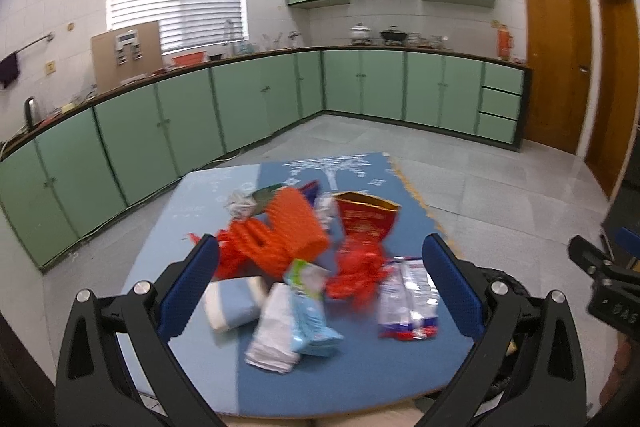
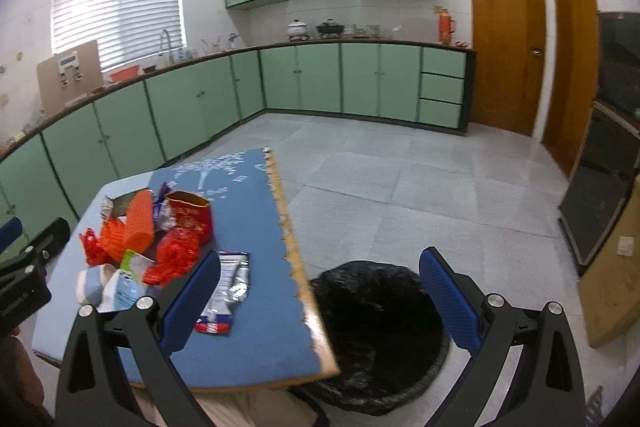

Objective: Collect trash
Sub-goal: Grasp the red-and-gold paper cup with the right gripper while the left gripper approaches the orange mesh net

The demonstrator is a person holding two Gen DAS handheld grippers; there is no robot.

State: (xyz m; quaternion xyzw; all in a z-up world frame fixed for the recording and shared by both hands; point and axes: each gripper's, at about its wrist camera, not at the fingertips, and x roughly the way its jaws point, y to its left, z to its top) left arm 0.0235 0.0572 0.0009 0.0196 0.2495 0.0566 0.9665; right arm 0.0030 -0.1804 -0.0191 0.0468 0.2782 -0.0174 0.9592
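On the blue-covered table (image 1: 208,367) we see the trash pile (image 1: 304,259) between our left gripper (image 1: 320,283) fingers, spread wide and empty. Further right, our right gripper (image 2: 320,297) is equally wide, holding nothing, above the black-lined bin (image 2: 380,331) beside the table edge.

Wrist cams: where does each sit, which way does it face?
Left wrist: above the table's near edge, facing the trash pile; its open left claw frames it, right claw's body at right.
Right wrist: over the black-lined bin, facing the kitchen; open right claw, left claw's body at left.
Shared: table, pile, green cabinets.
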